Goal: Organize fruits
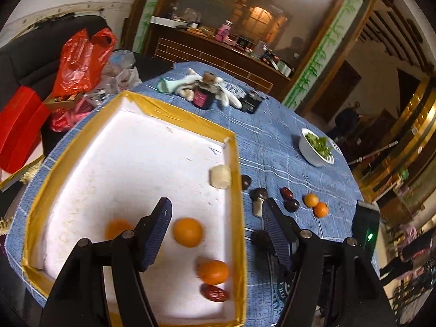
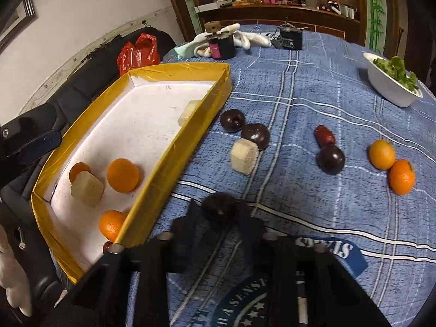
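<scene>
Table's blue checked cloth (image 2: 313, 95) carries a yellow-rimmed foam tray (image 2: 174, 141) with three oranges (image 2: 122, 175) and pale cubes inside. Left gripper (image 1: 215, 224) hangs over the tray, jaws apart, nothing between them. Right gripper (image 2: 218, 218) is clamped on a dark plum (image 2: 220, 207) just beside the tray. More plums and two oranges (image 2: 382, 154) sit loose on the cloth.

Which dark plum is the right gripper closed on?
The plum nearest the camera, between the right gripper pads; the other three lie free on the cloth.
</scene>
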